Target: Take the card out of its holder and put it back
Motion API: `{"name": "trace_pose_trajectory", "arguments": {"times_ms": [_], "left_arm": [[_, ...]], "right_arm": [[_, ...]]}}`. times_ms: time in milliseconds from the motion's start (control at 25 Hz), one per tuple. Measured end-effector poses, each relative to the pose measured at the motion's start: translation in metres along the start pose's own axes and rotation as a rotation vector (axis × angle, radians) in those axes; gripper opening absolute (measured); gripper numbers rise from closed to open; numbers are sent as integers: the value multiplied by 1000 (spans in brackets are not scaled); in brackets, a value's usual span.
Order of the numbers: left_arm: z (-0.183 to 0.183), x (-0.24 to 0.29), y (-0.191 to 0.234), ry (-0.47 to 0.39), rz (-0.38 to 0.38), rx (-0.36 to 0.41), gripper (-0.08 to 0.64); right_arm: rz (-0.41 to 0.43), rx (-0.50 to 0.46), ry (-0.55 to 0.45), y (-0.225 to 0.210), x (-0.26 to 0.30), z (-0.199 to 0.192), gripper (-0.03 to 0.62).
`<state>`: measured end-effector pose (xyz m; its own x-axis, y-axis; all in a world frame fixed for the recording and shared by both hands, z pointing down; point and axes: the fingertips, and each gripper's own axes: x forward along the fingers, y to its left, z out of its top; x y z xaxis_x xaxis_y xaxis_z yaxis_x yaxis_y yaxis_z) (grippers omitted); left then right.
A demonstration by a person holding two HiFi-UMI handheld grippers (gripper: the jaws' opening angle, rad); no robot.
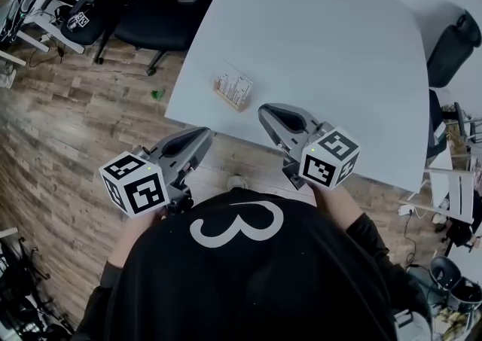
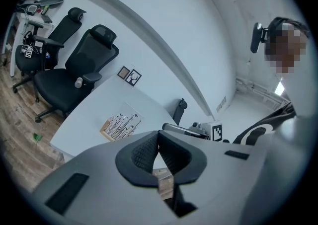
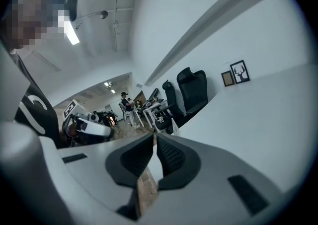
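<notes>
A small wooden holder [image 1: 227,98] stands near the front edge of the white table [image 1: 324,38], with a white printed card [image 1: 236,86] upright in it. In the left gripper view the card [image 2: 122,120] and holder [image 2: 106,131] lie ahead and to the left. My left gripper [image 1: 205,135] hangs off the table's front edge, below the holder; its jaws [image 2: 159,135] meet with nothing between them. My right gripper [image 1: 265,114] is over the table's edge, right of the holder. Its tips [image 3: 155,137] are together and hold nothing. Both grippers are apart from the card.
Black office chairs [image 1: 161,7] stand beyond the table's left corner on the wooden floor [image 1: 68,121]. Another dark chair [image 1: 452,44] sits at the table's right side. Two framed pictures [image 2: 129,75] hang on the wall behind. People and desks [image 3: 130,108] are far off.
</notes>
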<state>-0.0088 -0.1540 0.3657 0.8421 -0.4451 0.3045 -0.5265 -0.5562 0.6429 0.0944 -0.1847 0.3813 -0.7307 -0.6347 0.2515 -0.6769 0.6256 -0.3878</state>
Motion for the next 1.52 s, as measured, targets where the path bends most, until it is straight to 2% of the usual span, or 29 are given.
{"name": "trace_pose_trajectory", "arguments": {"times_ms": [200,320,520,720,1080,1320,1520], "left_arm": [[5,6,7,-11,9,-1,14],[8,8,8,-17,16,-5,14],[15,12,14,-25,17,0,14],[20,12,23,-37,34,-2,14],[24,2,38,-68,77,-24,14],[23,-3,46,-84,94,-31,14],[22,-8,45,-93,105,-33,14]], "right_arm": [[-38,-69,51,-19,20,-3,22],[-77,-94,77,-32,29,-9,93],[-92,-118,107,-44,47,-20,110],[-79,-127,117,-49,66,-28,110],[-111,-137,142,-58,87,-34,107],[-116,-149,137,-62,94,-37,47],[-113,-160,136,-60,91,-37,29]]}}
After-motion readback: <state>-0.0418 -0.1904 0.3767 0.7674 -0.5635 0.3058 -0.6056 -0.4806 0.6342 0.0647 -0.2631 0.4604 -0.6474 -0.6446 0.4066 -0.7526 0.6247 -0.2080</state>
